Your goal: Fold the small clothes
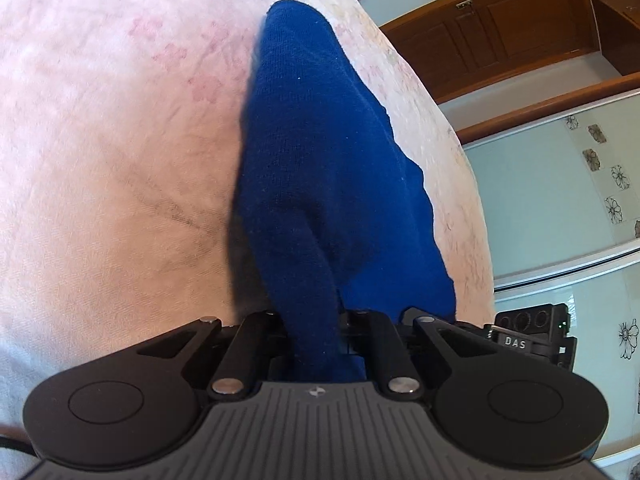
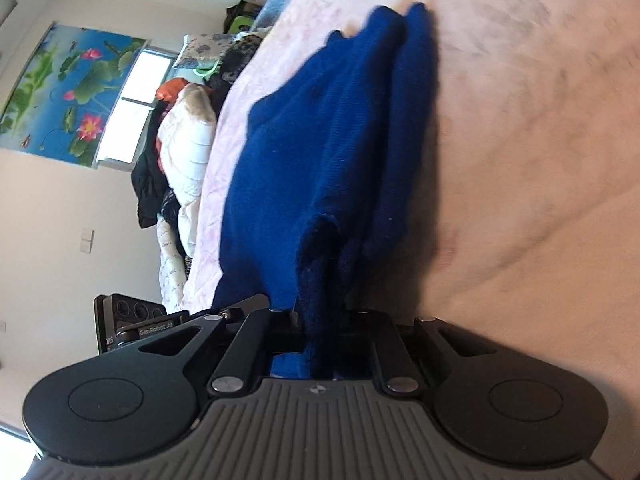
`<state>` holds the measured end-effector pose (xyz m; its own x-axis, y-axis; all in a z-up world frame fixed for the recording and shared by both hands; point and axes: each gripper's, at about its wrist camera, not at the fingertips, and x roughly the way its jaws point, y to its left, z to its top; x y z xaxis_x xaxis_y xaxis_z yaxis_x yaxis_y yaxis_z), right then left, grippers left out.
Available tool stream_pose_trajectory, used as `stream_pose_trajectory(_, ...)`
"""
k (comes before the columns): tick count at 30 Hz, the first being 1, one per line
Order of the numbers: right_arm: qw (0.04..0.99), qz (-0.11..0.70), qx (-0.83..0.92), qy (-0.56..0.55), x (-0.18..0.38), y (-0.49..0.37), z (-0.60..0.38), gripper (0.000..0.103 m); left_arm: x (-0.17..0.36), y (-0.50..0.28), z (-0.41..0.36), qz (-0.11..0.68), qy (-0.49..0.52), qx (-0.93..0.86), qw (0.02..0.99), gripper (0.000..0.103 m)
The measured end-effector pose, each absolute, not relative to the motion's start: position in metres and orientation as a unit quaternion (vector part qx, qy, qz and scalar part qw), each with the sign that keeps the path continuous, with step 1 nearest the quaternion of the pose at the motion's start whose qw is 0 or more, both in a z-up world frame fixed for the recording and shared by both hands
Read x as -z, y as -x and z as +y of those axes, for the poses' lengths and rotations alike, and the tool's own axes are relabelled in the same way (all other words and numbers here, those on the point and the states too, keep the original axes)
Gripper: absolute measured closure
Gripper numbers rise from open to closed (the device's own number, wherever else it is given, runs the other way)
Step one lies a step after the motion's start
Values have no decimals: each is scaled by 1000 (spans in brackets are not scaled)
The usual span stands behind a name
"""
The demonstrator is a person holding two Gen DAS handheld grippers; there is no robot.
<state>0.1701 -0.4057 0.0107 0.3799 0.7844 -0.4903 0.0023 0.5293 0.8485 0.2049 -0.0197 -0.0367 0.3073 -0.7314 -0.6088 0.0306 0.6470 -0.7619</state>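
Observation:
A dark blue knit garment [image 1: 320, 152] hangs stretched over the pale pink bedspread [image 1: 112, 128]. My left gripper [image 1: 314, 320] is shut on one bunched edge of it, the cloth running up and away from the jaws. In the right wrist view the same blue garment [image 2: 320, 152] drapes in folds, and my right gripper [image 2: 320, 316] is shut on another bunched edge. The fingertips of both grippers are hidden by the cloth. The other gripper's body shows at each frame's edge [image 1: 532, 336] [image 2: 128, 320].
The bedspread [image 2: 520, 160] fills most of both views. A pile of clothes and bedding [image 2: 180, 152] lies along the bed's far side near a window and a lotus poster [image 2: 68, 92]. A wooden door [image 1: 500, 32] and wardrobe panels [image 1: 560, 200] stand beyond the bed's edge.

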Motion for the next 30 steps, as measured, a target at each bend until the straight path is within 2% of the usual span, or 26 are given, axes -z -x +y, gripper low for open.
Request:
stream_pose_trajectory(10, 731, 497, -294, -364, -42, -158, -402, 89, 4, -178, -5, 517, 327, 282, 739, 93)
stream_pose_trajectory(30, 727, 520, -281, -350, -43, -112, -391, 89, 22, -153, 0, 535, 337, 278, 724, 93)
